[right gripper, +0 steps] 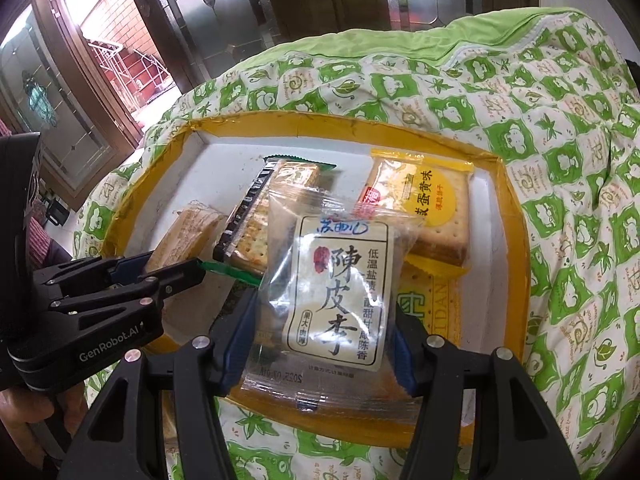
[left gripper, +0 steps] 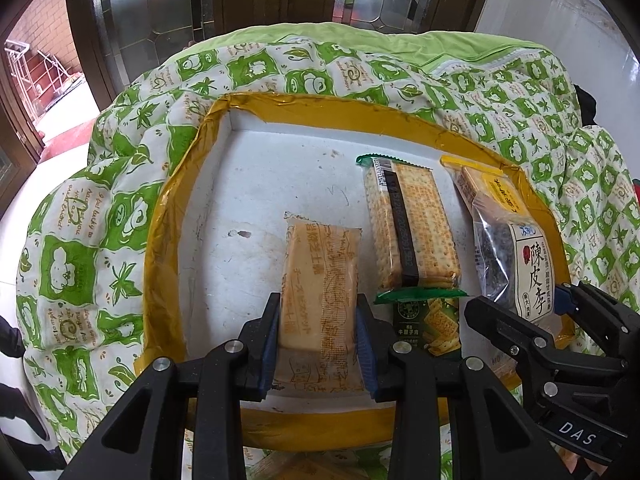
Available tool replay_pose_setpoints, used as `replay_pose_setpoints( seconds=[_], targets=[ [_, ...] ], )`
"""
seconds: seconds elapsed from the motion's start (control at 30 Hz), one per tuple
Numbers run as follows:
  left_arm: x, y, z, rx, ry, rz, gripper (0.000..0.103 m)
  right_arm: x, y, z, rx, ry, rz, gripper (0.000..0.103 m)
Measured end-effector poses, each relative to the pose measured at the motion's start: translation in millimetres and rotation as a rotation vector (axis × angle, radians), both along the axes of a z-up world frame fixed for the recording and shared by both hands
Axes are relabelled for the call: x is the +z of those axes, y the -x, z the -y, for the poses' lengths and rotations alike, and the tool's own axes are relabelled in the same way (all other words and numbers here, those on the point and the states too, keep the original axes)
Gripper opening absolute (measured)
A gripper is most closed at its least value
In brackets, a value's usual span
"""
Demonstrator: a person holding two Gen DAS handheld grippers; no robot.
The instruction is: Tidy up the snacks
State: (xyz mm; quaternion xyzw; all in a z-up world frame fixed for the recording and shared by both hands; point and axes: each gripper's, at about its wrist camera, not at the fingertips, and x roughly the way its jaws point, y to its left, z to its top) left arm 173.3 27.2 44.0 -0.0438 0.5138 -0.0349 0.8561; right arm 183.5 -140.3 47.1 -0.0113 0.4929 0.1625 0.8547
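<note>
A white tray [left gripper: 248,168] with a yellow taped rim lies on a green patterned quilt. My left gripper [left gripper: 318,320] is shut on a beige biscuit pack [left gripper: 320,280] over the tray's front. My right gripper [right gripper: 324,328] is shut on a clear plum snack bag [right gripper: 340,280] with a white label, held above the tray; it also shows in the left wrist view [left gripper: 516,260]. In the tray lie a cracker pack with a black band [left gripper: 408,228], a green cracker pack [left gripper: 428,320] and a yellow egg-yolk biscuit pack [right gripper: 424,208].
The quilt [right gripper: 560,160] surrounds the tray on all sides. Glass-panelled doors [left gripper: 160,8] stand behind, with a white floor [left gripper: 40,184] to the left. Another yellow pack [right gripper: 428,304] lies under the plum bag at the tray's front right.
</note>
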Motion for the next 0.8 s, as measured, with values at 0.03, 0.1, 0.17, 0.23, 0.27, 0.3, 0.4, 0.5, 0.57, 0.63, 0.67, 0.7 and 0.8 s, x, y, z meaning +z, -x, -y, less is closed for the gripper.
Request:
replay_pose_setpoints(
  seconds=[0.03, 0.1, 0.17, 0.23, 0.27, 0.3, 0.4, 0.5, 0.57, 0.63, 0.67, 0.7, 0.8],
  targets=[
    [0, 0, 0, 0.0, -0.001, -0.001, 0.036, 0, 0, 1, -0.001, -0.004, 0.0, 0.059],
    [0, 0, 0, -0.002, -0.007, 0.0, 0.036, 1, -1, 2, -0.002, -0.012, -0.002, 0.059],
    [1, 2, 1, -0.001, -0.015, 0.004, 0.036, 2, -1, 3, -0.007, -0.022, -0.004, 0.06],
    [1, 3, 1, -0.006, -0.021, 0.004, 0.036, 2, -1, 3, -0.008, -0.025, -0.006, 0.061],
    [1, 4, 2, -0.01, -0.029, 0.006, 0.036, 2, 0, 3, -0.009, -0.023, -0.006, 0.062],
    [1, 6, 2, -0.012, -0.032, 0.007, 0.036, 2, 0, 2, -0.009, -0.021, -0.007, 0.062],
    [1, 9, 3, -0.013, -0.028, 0.006, 0.036, 3, 3, 3, -0.009, -0.014, -0.008, 0.062],
    [2, 11, 5, -0.016, -0.024, 0.009, 0.036, 4, 5, 4, -0.014, -0.011, -0.006, 0.062],
    [4, 13, 5, -0.017, -0.021, 0.011, 0.037, 5, 6, 6, -0.022, -0.015, -0.004, 0.062],
    [5, 14, 6, -0.014, -0.016, 0.013, 0.039, 6, 7, 8, -0.028, -0.02, -0.001, 0.062],
    [6, 15, 5, -0.011, -0.014, 0.013, 0.04, 6, 8, 9, -0.03, -0.022, 0.0, 0.062],
    [6, 16, 5, -0.008, -0.011, 0.013, 0.041, 7, 8, 9, -0.031, -0.022, 0.001, 0.062],
    [8, 18, 3, 0.001, -0.005, 0.013, 0.049, 9, 9, 12, -0.037, -0.028, 0.003, 0.063]
  ],
)
